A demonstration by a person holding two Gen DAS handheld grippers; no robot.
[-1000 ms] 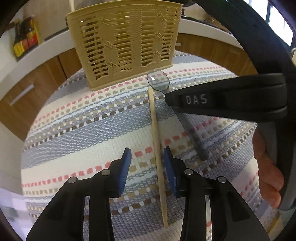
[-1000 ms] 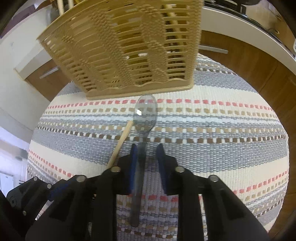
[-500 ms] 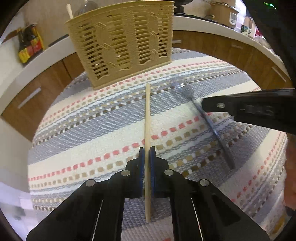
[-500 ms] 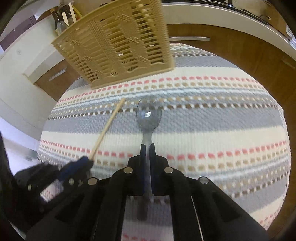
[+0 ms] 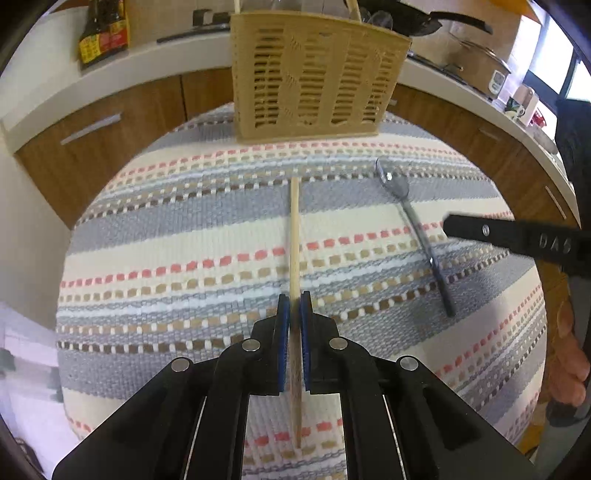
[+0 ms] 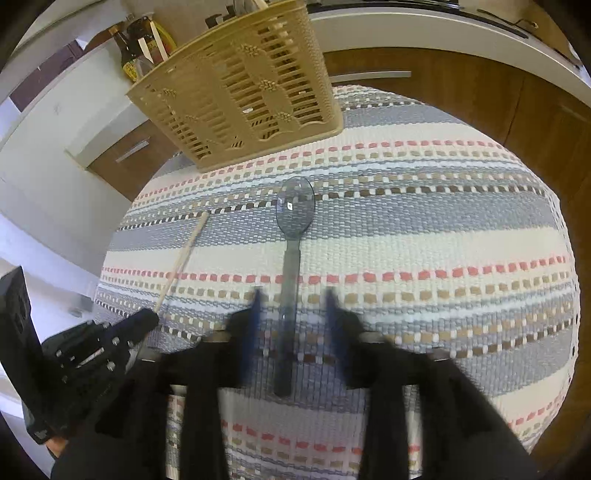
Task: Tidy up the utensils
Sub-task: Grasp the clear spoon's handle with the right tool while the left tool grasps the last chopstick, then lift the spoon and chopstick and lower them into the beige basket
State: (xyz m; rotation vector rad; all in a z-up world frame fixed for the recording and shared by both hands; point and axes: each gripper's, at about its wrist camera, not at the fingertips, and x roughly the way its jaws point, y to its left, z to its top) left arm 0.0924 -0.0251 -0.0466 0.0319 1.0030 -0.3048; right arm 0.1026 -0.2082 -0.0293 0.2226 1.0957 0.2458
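Change since a second ago: both grippers have drawn back from the tan slotted plastic utensil basket [image 5: 317, 77], which now sits farther off in both views.
Left gripper [image 5: 294, 314]: blue pads pressed together, pinching the pale wooden chopstick [image 5: 294, 236], where a second ago they stood spread on either side of it.
Chopstick: runs straight ahead between the pads, tip pointing toward the basket, well short of it.
Right gripper [image 6: 291, 314]: jaws opening, blurred in its own view; half a second ago they were clamped on the handle.
Spoon: translucent grey plastic spoon [image 6: 291, 254] lies flat on the striped woven tablecloth [image 6: 443, 229], handle between the spread fingers and clear of both pads, bowl toward the basket.
Basket: stands upright at the cloth's far edge; a few sticks rise from its top.
Surroundings: dark sauce bottles [image 5: 103, 33] on the white counter behind; wooden cabinet fronts [image 5: 122, 122] below; a pan and a cooker to the right.
In the way: nothing lies between either utensil and the basket.
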